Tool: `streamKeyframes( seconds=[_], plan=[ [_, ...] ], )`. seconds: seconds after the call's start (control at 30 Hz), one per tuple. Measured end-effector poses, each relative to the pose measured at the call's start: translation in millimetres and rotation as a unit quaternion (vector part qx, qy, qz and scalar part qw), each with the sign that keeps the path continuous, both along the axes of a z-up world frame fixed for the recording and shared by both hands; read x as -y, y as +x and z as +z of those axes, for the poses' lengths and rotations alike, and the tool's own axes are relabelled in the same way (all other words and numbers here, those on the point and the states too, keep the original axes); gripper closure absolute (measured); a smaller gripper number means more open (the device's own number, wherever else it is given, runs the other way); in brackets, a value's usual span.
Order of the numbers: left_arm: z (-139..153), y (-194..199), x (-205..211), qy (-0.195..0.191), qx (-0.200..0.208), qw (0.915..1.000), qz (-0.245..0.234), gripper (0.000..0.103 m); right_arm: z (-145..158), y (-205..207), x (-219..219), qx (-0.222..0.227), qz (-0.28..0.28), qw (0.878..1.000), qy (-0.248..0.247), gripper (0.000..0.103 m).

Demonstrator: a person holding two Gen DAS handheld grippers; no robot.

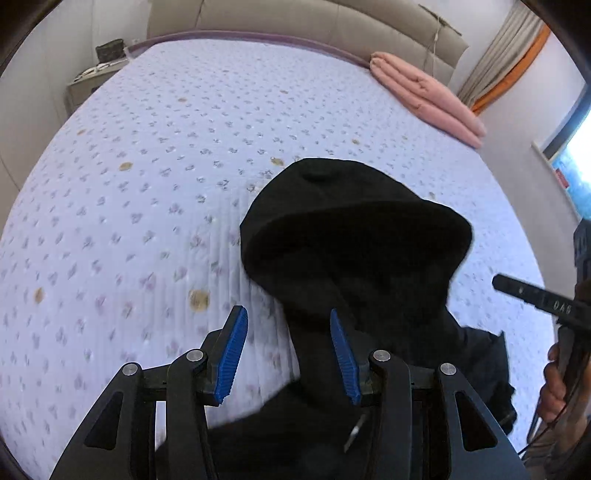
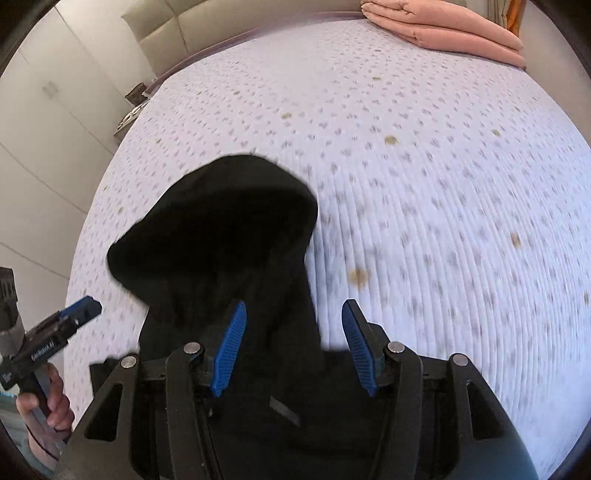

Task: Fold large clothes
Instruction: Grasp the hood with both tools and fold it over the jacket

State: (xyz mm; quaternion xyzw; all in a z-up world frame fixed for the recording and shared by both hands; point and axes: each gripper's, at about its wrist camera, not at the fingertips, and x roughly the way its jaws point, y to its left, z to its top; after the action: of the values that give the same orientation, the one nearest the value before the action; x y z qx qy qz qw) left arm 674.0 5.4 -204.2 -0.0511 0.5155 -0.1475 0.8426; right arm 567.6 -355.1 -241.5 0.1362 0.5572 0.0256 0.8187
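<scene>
1. The bed fills most of both views, covered by a pale lilac quilted sheet with small floral marks and a few brownish spots.
2. The black hooded garment lies on the near part of the bed, its hood pointing toward the headboard. The rest of it bunches up dark under my two tools.
3. A folded pink blanket sits at the far right corner of the bed, well apart from the garment.
4. A bedside cabinet stands beyond the far left corner, with small items on top that I cannot make out.
5. My left claw is spread wide, blue pads apart. The right pad overlaps the black cloth in its own view; sheet shows between the pads, and whether anything is touching I cannot tell.
6. My right claw is spread as well, the left pad over the garment, the right pad over bare sheet.
7. My right hand shows at the edge of the left view, wrapped around its handle.
</scene>
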Motion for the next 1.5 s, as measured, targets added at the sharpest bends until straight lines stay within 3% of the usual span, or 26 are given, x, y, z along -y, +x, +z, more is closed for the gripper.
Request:
streamKeyframes(
  seconds=[0.3,0.33,0.37,0.43,0.57,0.63,0.73,0.83,0.93,1.0,1.03,1.1,1.17,1.2,1.3,1.43,1.5],
  plan=[
    [-43,50,4,-0.001,-0.028,0.9987,0.042,0.055,-46,66,8,-0.018,0.008,1.000,0.007,0.046],
    [-45,53,3,-0.003,-0.030,0.9984,0.049,0.057,-49,70,8,-0.018,0.008,1.000,0.002,0.054],
    [-46,56,-1,-0.010,-0.028,0.9977,0.060,0.073,-52,74,7,-0.016,0.008,1.000,-0.004,0.074],
    [-39,55,-10,-0.031,-0.014,0.9967,0.074,0.091,-52,75,6,-0.007,0.014,1.000,-0.008,0.092],
    [-4,37,-34,-0.143,0.028,0.9852,0.090,0.094,-16,46,26,0.054,-0.013,0.998,-0.004,0.097],
    [10,28,-33,-0.158,0.042,0.9835,0.078,0.094,-4,27,42,0.077,-0.032,0.996,0.013,0.097],
    [-9,37,-24,-0.116,0.004,0.9911,0.067,0.094,-22,13,47,0.047,-0.035,0.998,0.023,0.097],
    [-62,54,-32,-0.091,-0.075,0.9897,0.080,0.093,-64,19,41,-0.007,-0.024,1.000,0.016,0.097],
    [-100,60,-46,-0.132,-0.122,0.9794,0.093,0.088,-96,27,36,-0.045,-0.017,0.999,0.018,0.097],
    [-103,59,-56,-0.177,-0.120,0.9718,0.100,0.083,-114,27,37,-0.066,-0.020,0.997,0.031,0.098],
    [-99,57,-58,-0.180,-0.116,0.9717,0.099,0.074,-117,27,41,-0.067,-0.026,0.996,0.042,0.098],
    [-81,47,-54,-0.145,-0.088,0.9823,0.080,0.057,-110,29,44,-0.072,-0.019,0.996,0.045,0.095],
    [-56,29,-48,-0.104,-0.062,0.9921,0.032,0.041,-91,26,43,-0.069,0.002,0.997,0.026,0.081],
    [-43,19,-46,-0.089,-0.055,0.9945,0.008,0.038,-80,23,43,-0.064,0.014,0.998,0.020,0.078],
    [-12,-4,-46,-0.047,-0.024,0.9984,-0.022,0.036,-49,10,43,-0.038,0.037,0.998,0.013,0.057],
    [32,-4,-32,-0.059,0.037,0.9966,-0.046,0.036,-1,13,35,0.027,0.046,0.998,0.023,0.056],
    [42,6,-16,-0.045,0.067,0.9954,-0.052,0.036,11,35,21,0.052,0.050,0.997,0.029,0.056]
  ],
)
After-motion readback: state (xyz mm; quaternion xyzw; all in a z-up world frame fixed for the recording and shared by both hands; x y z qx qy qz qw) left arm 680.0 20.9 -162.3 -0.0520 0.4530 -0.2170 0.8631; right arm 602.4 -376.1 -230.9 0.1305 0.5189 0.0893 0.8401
